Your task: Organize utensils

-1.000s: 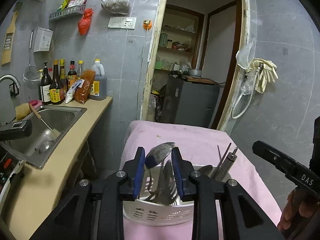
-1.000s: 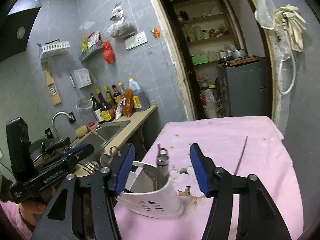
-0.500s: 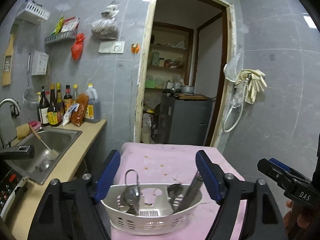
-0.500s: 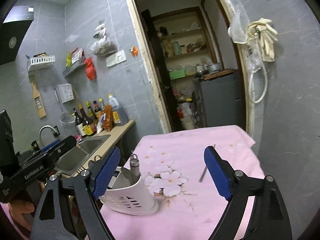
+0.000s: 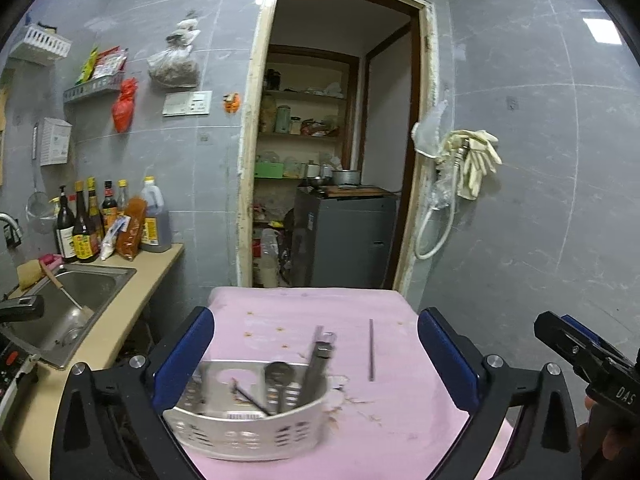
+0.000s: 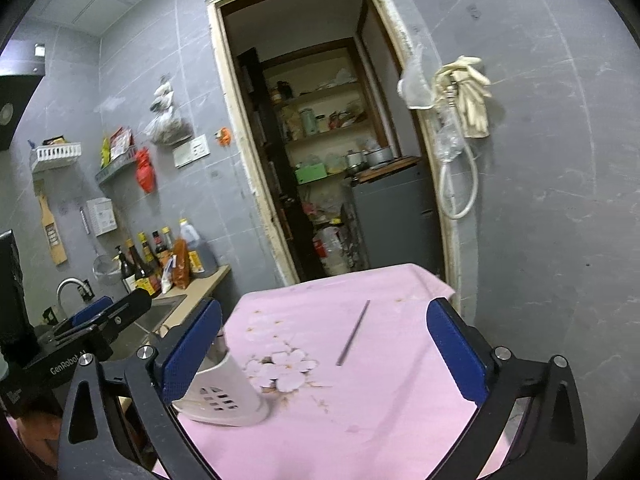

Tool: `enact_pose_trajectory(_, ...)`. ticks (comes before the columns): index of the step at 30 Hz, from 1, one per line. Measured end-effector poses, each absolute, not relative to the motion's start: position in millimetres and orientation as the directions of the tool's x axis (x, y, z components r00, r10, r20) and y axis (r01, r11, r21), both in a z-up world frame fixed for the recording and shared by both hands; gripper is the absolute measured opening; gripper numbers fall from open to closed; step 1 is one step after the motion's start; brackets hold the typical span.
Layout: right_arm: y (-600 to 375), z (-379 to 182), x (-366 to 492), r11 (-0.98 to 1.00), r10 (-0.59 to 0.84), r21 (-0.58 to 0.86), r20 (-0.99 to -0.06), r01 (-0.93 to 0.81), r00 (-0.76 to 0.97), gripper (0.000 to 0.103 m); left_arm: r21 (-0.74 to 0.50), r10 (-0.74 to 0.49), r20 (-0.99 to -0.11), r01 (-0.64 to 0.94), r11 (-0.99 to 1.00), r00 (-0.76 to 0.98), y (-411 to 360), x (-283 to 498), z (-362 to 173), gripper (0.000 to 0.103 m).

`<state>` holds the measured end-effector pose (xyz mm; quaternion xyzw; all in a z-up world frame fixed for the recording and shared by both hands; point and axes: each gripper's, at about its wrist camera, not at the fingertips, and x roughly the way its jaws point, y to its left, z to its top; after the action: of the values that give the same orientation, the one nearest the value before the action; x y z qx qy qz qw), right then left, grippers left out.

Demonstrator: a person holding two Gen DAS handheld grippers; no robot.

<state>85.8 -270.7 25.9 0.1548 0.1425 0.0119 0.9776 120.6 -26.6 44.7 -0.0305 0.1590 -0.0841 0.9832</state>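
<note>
A white perforated utensil basket [image 5: 244, 424] stands on the pink tablecloth [image 5: 304, 312] and holds a spoon [image 5: 278, 376], a metal peeler-like tool [image 5: 318, 364] and other utensils. It also shows in the right wrist view [image 6: 224, 396] at lower left. A single metal chopstick [image 5: 371, 350] lies on the cloth to the basket's right; the right wrist view shows the chopstick [image 6: 353, 333] too. My left gripper [image 5: 316, 360] is open and empty above the basket. My right gripper [image 6: 324, 348] is open and empty above the cloth.
A counter [image 5: 100, 344] with a steel sink [image 5: 68, 300] and sauce bottles [image 5: 92, 224] runs along the left. A doorway [image 5: 332, 168] opens behind the table, with a grey cabinet [image 5: 344, 236] inside. Gloves and a hose [image 5: 464, 168] hang on the right wall.
My left gripper opened, let the spoon into the basket and pulled back and up. My right gripper also drew back and opened wider.
</note>
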Motion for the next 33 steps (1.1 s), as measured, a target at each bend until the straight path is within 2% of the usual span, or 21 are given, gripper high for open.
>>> enact_pose_trajectory(7,-330.4,26.8,76.2,0.947,0.089,0.323,-0.265,0.001,0.960,0.101,-0.089,-0.178,-0.309,0.158,0.983,0.934,-82.8,112.8,43.7,0.103)
enact_pose_trajectory(20,-452.6,32.7,90.9,0.952,0.236,0.262,-0.291,-0.160,0.927,0.101,-0.131,-0.003,-0.361,-0.048,0.990,0.933,-199.0,99.2,27.9,0.103)
enact_pose_trajectory(33,-450.2,31.5,126.3,0.948,0.263,0.263,-0.342,-0.177,0.902,0.101,-0.127,0.017,-0.403,-0.074,0.989,0.915,-207.4,128.8,15.7,0.103)
